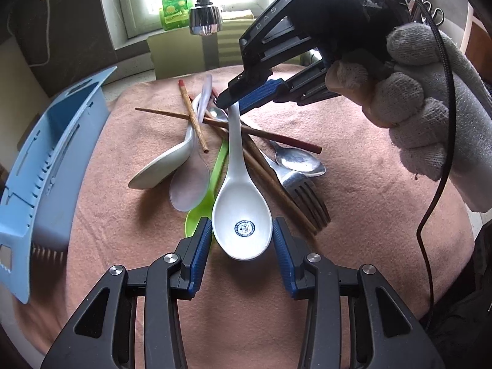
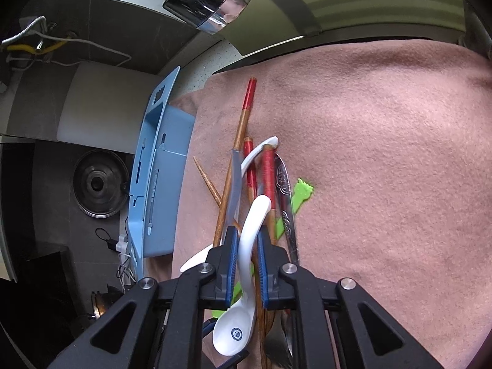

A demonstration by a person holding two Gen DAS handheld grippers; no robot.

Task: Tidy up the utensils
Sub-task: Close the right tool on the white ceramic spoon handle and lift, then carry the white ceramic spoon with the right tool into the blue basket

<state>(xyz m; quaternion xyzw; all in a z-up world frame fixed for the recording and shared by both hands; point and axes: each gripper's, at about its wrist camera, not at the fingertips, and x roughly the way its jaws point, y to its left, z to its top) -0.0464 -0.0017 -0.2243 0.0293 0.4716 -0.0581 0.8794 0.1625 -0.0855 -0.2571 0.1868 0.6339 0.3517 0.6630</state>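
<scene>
A white ceramic spoon [image 1: 236,160] with a blue emblem in its bowl lies on top of a pile of utensils. In the left wrist view my left gripper [image 1: 242,240] has its blue pads against both sides of the bowl. My right gripper [image 1: 229,103], held by a gloved hand [image 1: 430,107], is shut on the tip of the spoon's handle. In the right wrist view the white spoon [image 2: 233,326] runs between the pads of the right gripper [image 2: 247,246], which pinch its handle.
Under the spoon lie a second white spoon [image 1: 166,166], a translucent spoon [image 1: 190,187], a green spoon [image 1: 215,178], wooden chopsticks [image 1: 193,120], a metal spoon [image 1: 299,161] and a fork [image 1: 307,196] on a pink cloth [image 1: 369,184]. A blue utensil holder [image 1: 46,166] stands at the left. A faucet head [image 1: 205,20] hangs behind.
</scene>
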